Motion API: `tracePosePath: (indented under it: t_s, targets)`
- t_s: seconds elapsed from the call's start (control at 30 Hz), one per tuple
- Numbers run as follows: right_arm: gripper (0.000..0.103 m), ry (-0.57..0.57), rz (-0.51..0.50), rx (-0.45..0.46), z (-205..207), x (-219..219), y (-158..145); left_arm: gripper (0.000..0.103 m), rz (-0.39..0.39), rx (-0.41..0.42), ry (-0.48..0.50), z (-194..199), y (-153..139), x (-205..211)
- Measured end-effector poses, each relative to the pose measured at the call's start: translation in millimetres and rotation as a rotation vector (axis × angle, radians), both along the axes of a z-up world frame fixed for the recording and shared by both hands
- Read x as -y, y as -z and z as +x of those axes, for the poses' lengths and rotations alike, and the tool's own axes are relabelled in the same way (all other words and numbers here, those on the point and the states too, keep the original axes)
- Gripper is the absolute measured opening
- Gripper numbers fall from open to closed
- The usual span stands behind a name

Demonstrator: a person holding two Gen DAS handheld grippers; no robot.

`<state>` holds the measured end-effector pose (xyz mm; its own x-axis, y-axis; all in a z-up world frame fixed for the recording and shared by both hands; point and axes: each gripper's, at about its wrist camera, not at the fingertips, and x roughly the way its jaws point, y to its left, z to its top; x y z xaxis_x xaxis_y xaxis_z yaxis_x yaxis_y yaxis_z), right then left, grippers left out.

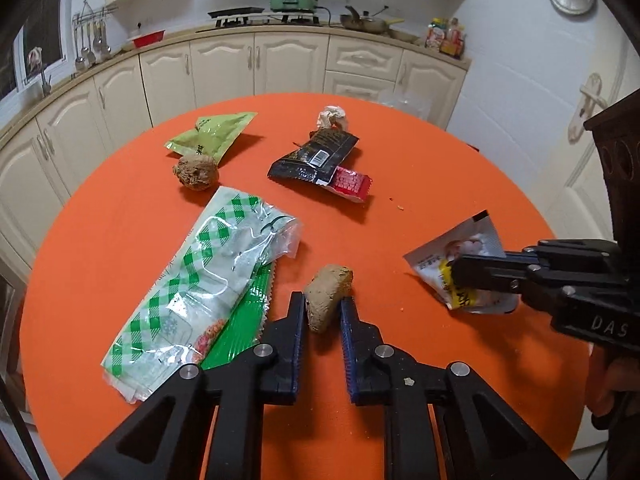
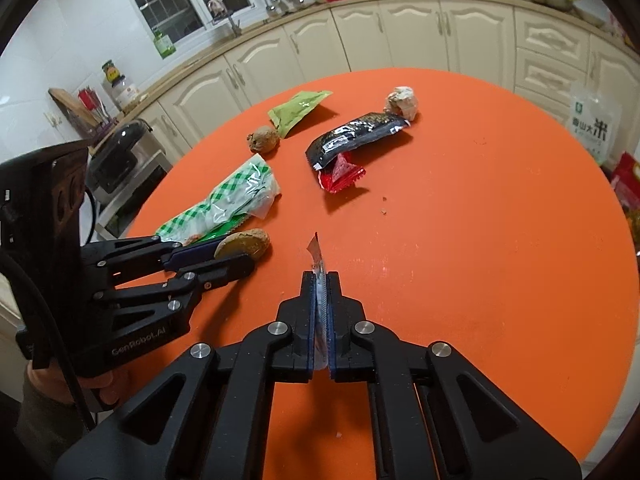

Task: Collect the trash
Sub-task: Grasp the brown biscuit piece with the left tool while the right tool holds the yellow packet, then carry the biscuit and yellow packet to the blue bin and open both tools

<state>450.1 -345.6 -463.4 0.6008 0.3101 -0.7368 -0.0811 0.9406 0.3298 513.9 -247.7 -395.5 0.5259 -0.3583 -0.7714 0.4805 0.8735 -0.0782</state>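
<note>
Home kitchen, cream cabinets [image 1: 224, 68], stove [image 1: 240, 16]

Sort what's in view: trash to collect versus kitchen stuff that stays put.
Trash: brown lump in left gripper; white sachet in right gripper; checked bag; black wrapper; red wrapper; green packet; paper ball; second lump.

Stays: green cooker; pan; utensils.

red wrapper [image 1: 349, 185] half under black packet [image 1: 314, 156]

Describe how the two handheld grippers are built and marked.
Both are black plastic linkages with silver pivot screws and ridged blue pads. The left gripper reads "GenRobot.AI" and trails a black cable; the right gripper shows "DAS". A dark sleeve covers the left wrist.
</note>
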Motion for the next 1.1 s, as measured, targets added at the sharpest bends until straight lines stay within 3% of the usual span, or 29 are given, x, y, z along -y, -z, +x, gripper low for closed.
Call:
tracePosePath:
  t_s: [0.23,0.63,1.1]
  targets:
    - [0.005,0.046,0.037,0.016,-12,20,-5,0.011,0.007,0.009,0.016,-9,-15,0]
    - [0.005,0.118,0.066,0.081,-39,53,-28,0.011,-0.040,0.074,0.048,-24,-35,36]
    - [0.005,0.296,0.056,0.233,-110,142,-82,0.011,-0.116,0.198,0.178,-64,-93,148]
